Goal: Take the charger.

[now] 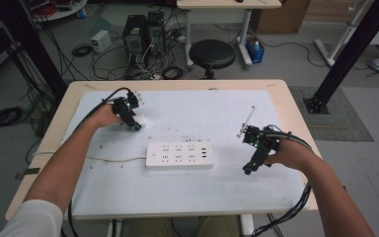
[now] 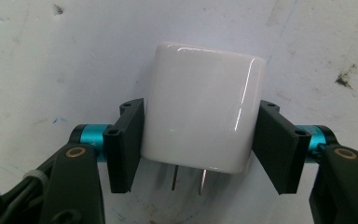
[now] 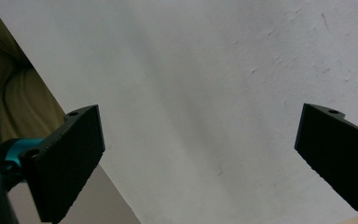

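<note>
Light wood table (image 1: 281, 98) with a white mat (image 1: 187, 182) covering most of the top; mat is scuffed, with small dark marks. White power strip (image 1: 179, 155) lies flat near mat centre, its white cord (image 1: 113, 159) running off to the left edge. Room behind: grey floor, black round stool (image 1: 212, 53) just past the far edge, two PC towers (image 1: 143, 33) with tangled cables, a blue bin (image 1: 255, 51) by a second table's leg, black frame posts on both sides.

Left forearm comes in from bottom left, white sleeve at the elbow. Left hand-held gripper (image 2: 200, 140) sits at the mat's far-left area, tilted down toward the mat, jaws clenched on the two sides of a glossy white plug adapter (image 2: 200, 112); two metal prongs (image 2: 189, 179) stick out toward the camera. Adapter is well apart from the power strip, beyond and left of it.

Right forearm comes in from bottom right. Right hand-held gripper (image 3: 200, 158) hovers over the mat's right side, right of the strip, angled down toward the near edge; jaws spread wide, nothing between them, bare mat below.
</note>
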### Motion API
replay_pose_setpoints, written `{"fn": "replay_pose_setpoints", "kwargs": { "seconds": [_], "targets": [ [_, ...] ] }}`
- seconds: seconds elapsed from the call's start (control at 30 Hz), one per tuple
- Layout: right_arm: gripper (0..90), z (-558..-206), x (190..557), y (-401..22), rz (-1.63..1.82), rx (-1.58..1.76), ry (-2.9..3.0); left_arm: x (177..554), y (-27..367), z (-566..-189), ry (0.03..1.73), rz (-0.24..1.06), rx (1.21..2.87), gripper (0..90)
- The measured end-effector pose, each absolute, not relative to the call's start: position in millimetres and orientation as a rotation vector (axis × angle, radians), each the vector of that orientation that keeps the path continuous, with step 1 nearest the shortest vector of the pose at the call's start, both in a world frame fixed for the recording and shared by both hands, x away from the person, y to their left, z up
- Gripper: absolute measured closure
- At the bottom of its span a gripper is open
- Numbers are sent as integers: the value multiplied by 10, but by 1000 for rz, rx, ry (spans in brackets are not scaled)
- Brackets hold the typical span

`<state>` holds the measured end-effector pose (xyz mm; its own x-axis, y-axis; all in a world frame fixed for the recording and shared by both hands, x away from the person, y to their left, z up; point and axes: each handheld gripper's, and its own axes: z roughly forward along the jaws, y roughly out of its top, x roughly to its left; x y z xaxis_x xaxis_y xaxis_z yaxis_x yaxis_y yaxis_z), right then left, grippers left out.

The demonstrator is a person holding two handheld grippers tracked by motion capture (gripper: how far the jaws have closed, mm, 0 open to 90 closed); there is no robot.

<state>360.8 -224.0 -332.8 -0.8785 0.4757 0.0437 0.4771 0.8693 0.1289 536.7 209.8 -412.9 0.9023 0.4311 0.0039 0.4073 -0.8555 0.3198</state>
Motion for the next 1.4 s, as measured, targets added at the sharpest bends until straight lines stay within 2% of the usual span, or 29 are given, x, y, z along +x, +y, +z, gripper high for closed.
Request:
{"fn": "replay_pose_setpoints", "kwargs": {
  "seconds": [0.17,0.33,0.53,0.73,1.0,1.4],
  "targets": [
    [7,-3335,3610,-2238,-212,-768,-3026,5354,2110,-4123,602,124,2764,423],
    [7,-3343,3613,-2245,-216,-769,-3025,5321,2109,-4113,620,155,2757,425],
    [7,-3324,3600,-2259,-239,-798,-3035,5203,2124,-3897,608,179,2717,425],
    [8,-3308,3588,-2292,-267,-832,-3043,4951,2102,-3580,616,252,2642,426],
    [8,-3285,3578,-2343,-290,-859,-3040,4520,2019,-3223,581,314,2647,425],
    [7,-3326,3543,-2388,-311,-840,-3065,3905,2086,-2814,597,258,2568,425]
  ]
}}
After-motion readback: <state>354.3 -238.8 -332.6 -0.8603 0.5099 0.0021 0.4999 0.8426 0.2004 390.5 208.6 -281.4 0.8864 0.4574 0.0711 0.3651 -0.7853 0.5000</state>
